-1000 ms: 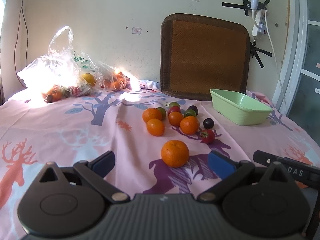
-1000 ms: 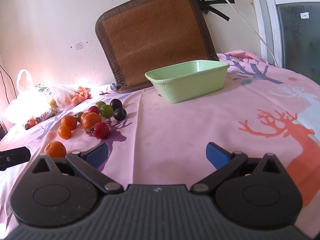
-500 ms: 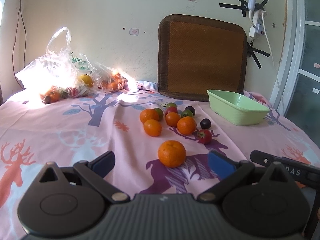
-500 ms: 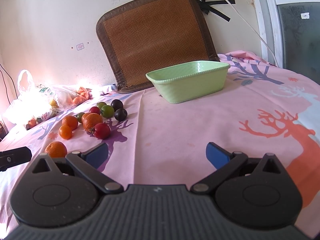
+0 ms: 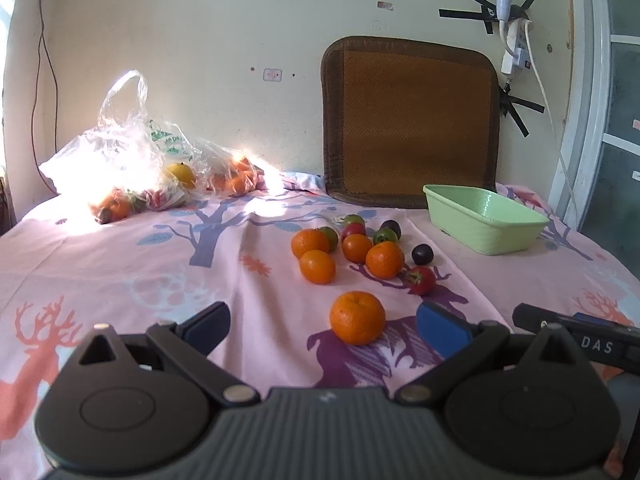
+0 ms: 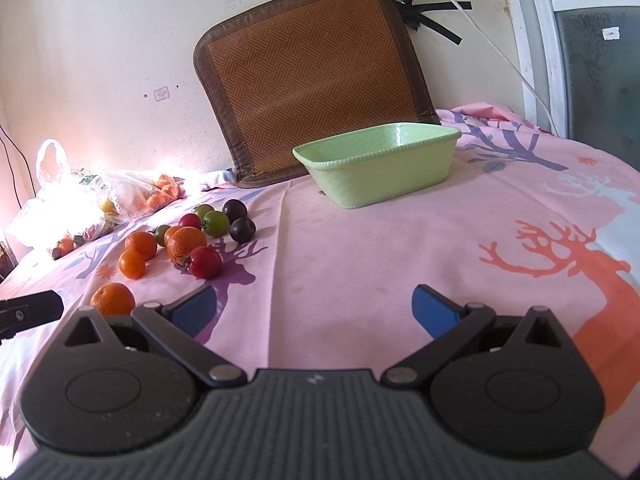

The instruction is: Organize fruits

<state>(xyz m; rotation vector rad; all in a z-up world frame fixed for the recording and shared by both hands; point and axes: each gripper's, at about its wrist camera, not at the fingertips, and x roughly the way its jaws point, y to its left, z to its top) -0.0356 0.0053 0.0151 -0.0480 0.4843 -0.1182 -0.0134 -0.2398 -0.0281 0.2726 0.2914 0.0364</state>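
A lone orange (image 5: 357, 323) lies on the pink cloth just ahead of my left gripper (image 5: 324, 326), which is open and empty. Behind it sits a cluster of oranges (image 5: 318, 266), a red tomato (image 5: 421, 280), dark plums (image 5: 422, 254) and green fruits (image 5: 385, 235). A green rectangular dish (image 5: 486, 224) stands empty at the right. My right gripper (image 6: 314, 310) is open and empty over bare cloth, with the dish (image 6: 376, 170) ahead and the fruit cluster (image 6: 186, 242) to its left. The lone orange (image 6: 113, 299) is at its far left.
Clear plastic bags of fruit (image 5: 132, 172) lie at the back left by the wall. A brown woven mat (image 5: 410, 120) leans against the wall behind the dish. The right gripper's body (image 5: 576, 326) shows at the lower right of the left wrist view.
The left gripper has drifted slightly left and back, so the fruits sit a little lower and further right in its view. The right gripper has barely moved. Both stay open.
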